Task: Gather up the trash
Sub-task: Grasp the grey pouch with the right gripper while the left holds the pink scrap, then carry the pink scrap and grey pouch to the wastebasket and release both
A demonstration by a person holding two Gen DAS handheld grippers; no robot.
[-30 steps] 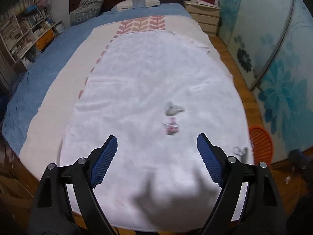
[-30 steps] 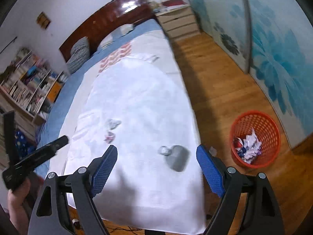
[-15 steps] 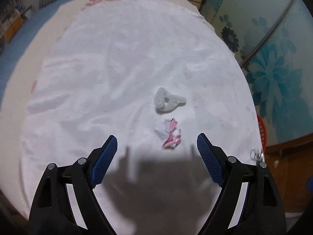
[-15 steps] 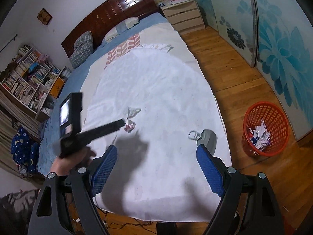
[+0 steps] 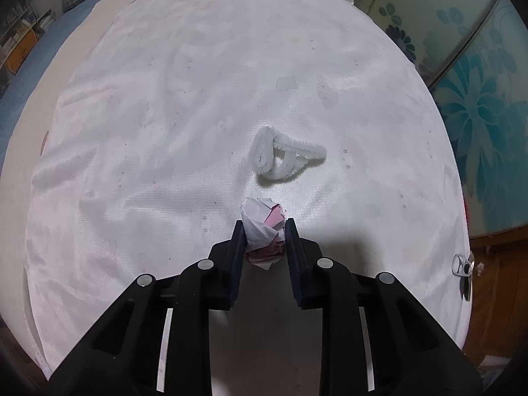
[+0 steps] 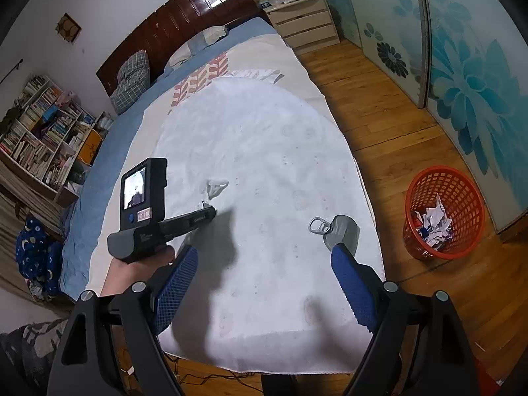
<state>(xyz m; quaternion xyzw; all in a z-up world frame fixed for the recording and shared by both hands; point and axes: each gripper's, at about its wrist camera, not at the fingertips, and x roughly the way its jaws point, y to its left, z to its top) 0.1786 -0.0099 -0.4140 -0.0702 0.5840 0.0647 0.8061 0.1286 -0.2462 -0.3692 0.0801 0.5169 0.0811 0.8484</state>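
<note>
Left gripper: your left gripper (image 5: pixel 265 231) is pinching the paper ball (image 5: pixel 262 222), one finger pressed on each side of it; the ball looks to rest on the white sheet (image 5: pixel 165 132), not lifted yet as far as you can judge
Right gripper: your right gripper (image 6: pixel 264 283) hangs spread wide above the near end of the bed, holding nothing
Done so far: the orange basket (image 6: pixel 462 194) on the floor already has crumpled paper in it, so some trash looks collected
In hand: the paper ball is gripped but has not reached the basket
Left to do: the white fuzzy loop (image 5: pixel 285 156) lies just beyond the paper ball; the crushed can (image 6: pixel 341 229) with its ring pull (image 6: pixel 318 225) sits near the right edge of the sheet, just ahead of your right fingers
Judgement: you are somewhere in the middle, with one piece in the grip and at least two more lying on the bed
Surface: a soft, wrinkled white sheet spread over a cream cover with a red leaf print, on a blue bedspread; soft cloth may bunch up under the fingers when you pinch
Room: dark wooden headboard (image 6: pixel 184 26) with pillows, a pale bedside drawer unit (image 6: pixel 307 19), full bookshelves (image 6: pixel 39 132) on the left, sliding doors with blue flowers on the right, wooden floor
Basket position: on the floor to the right of the bed, well apart from the paper ball
</note>
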